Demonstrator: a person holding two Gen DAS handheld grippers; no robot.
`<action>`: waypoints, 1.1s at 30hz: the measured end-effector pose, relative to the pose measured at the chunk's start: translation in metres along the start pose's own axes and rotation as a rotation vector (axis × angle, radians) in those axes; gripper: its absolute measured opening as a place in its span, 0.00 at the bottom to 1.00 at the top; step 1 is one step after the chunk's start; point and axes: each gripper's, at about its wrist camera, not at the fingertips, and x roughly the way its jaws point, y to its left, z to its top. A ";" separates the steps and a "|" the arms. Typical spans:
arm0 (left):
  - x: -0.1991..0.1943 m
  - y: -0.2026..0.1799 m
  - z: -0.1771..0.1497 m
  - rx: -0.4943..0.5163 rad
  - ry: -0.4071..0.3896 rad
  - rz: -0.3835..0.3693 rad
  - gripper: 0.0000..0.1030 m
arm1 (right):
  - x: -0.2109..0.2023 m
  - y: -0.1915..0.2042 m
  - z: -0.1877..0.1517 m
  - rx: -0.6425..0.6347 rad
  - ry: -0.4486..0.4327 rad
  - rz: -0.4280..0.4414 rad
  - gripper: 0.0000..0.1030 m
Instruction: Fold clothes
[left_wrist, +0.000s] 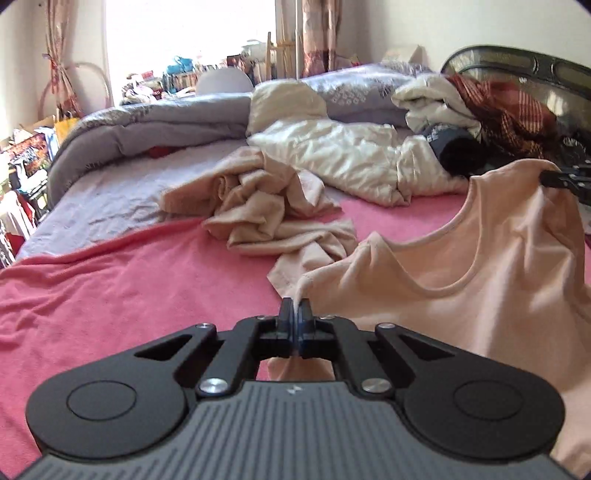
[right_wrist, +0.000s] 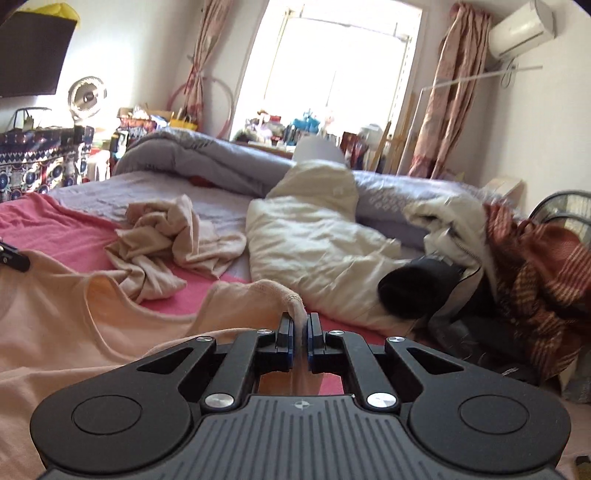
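A peach sleeveless top (left_wrist: 491, 280) hangs lifted over the pink bed cover (left_wrist: 110, 288), its scooped neckline sagging between two raised shoulder corners. My left gripper (left_wrist: 295, 304) is shut on one shoulder corner of the peach top, the cloth pinched between its pads. At the right edge of the left wrist view, my right gripper (left_wrist: 546, 177) holds the other corner. In the right wrist view the right gripper (right_wrist: 299, 319) is shut on a bunched corner of the peach top (right_wrist: 66, 325); the left gripper (right_wrist: 13, 258) shows at the far left edge.
A crumpled beige garment (left_wrist: 273, 210) lies mid-bed beyond the top. Behind it sit a cream quilted jacket (left_wrist: 343, 162), a grey duvet (left_wrist: 159, 118), a black item (right_wrist: 413, 288) and a red plaid cloth (left_wrist: 506, 107). Cluttered shelves and a window fill the far wall.
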 end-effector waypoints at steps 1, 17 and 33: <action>-0.013 0.003 0.004 -0.012 -0.031 0.013 0.01 | -0.016 -0.001 0.004 -0.013 -0.029 -0.014 0.08; -0.179 -0.002 0.041 0.046 -0.308 -0.105 0.04 | -0.226 0.025 0.052 -0.339 -0.455 -0.260 0.07; -0.006 -0.130 -0.047 0.385 0.248 -0.561 0.67 | -0.259 0.022 -0.048 -0.373 -0.189 -0.315 0.07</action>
